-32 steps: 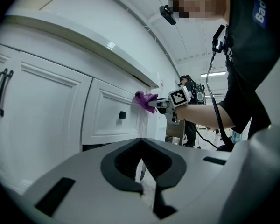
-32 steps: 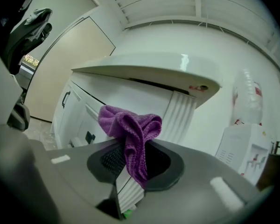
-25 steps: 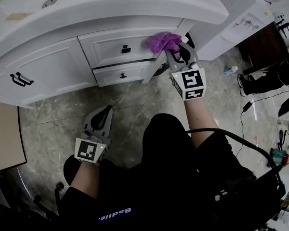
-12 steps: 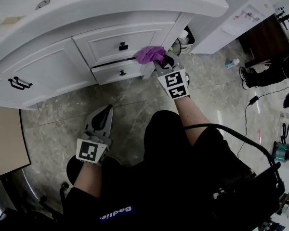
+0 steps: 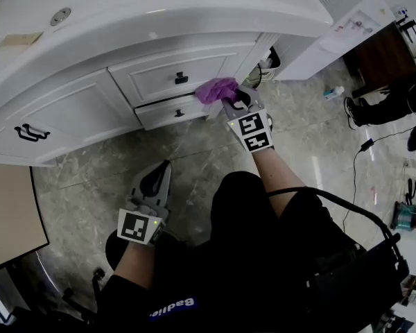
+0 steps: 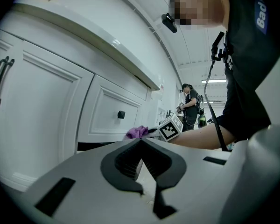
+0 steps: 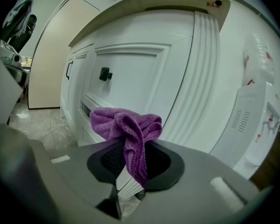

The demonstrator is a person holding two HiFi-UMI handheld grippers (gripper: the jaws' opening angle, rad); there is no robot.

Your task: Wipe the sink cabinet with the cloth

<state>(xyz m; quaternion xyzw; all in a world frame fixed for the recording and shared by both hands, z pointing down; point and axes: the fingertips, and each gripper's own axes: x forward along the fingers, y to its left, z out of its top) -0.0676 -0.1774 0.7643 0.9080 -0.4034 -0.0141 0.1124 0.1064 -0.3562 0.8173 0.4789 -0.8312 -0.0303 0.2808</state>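
The white sink cabinet (image 5: 90, 109) has two stacked drawers with black knobs (image 5: 182, 79) and a door with a black handle (image 5: 28, 132). A crumpled purple cloth (image 5: 217, 89) presses on the cabinet front at the right end of the drawers, by the gap between them. My right gripper (image 5: 230, 100) is shut on the cloth (image 7: 126, 125), which bunches over its jaws in front of the upper drawer (image 7: 126, 76). My left gripper (image 5: 162, 168) hangs low over the floor, away from the cabinet, shut and empty (image 6: 141, 143). In the left gripper view the cloth (image 6: 137, 132) shows below the knob (image 6: 121, 114).
A fluted corner post (image 7: 200, 78) ends the cabinet at the right, and a white unit (image 5: 336, 23) stands beyond it. A small bottle (image 5: 333, 92) and cables (image 5: 357, 155) lie on the marble floor. A beige panel (image 5: 10, 210) is at the left. Another person (image 6: 190, 104) stands far behind.
My right gripper has carried the cloth down the cabinet front, from the upper drawer's top right corner to its lower right corner. My left gripper has stayed low and shut.
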